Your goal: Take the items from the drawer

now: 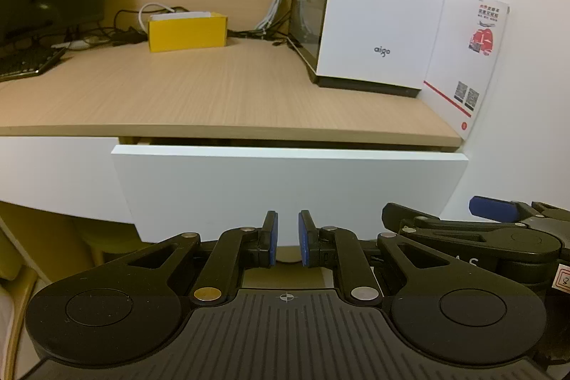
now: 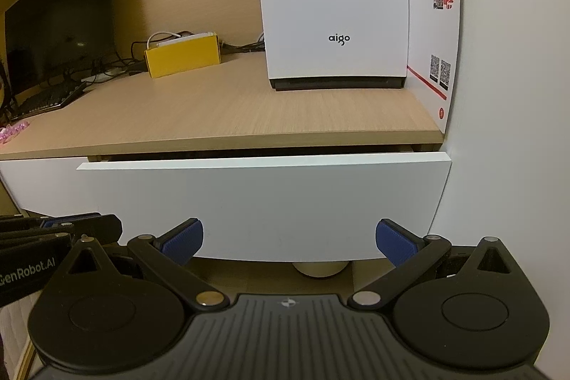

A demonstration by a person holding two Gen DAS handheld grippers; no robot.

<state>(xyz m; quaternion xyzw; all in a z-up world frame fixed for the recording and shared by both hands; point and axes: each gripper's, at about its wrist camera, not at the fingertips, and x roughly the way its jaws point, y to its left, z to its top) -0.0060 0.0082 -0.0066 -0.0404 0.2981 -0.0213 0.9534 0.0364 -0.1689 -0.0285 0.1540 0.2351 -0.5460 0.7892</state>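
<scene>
A white drawer front (image 1: 285,187) (image 2: 263,202) under the wooden desk top (image 1: 213,88) stands pulled out a crack. A dark slit shows above it, and its contents are hidden. My left gripper (image 1: 288,237) hangs low in front of the drawer's lower edge. Its blue pads are drawn nearly together with only a narrow gap and nothing between them. My right gripper (image 2: 288,239) is beside it on the right, wide open and empty, facing the drawer front. Each gripper shows at the edge of the other's view.
On the desk stand a yellow box (image 1: 187,31), a white aigo device (image 2: 335,2) and a red-and-white leaflet (image 2: 436,24) against the right wall. A keyboard (image 1: 25,59), monitor (image 2: 60,9) and cables sit at the left. A round beige thing (image 2: 319,267) is below the drawer.
</scene>
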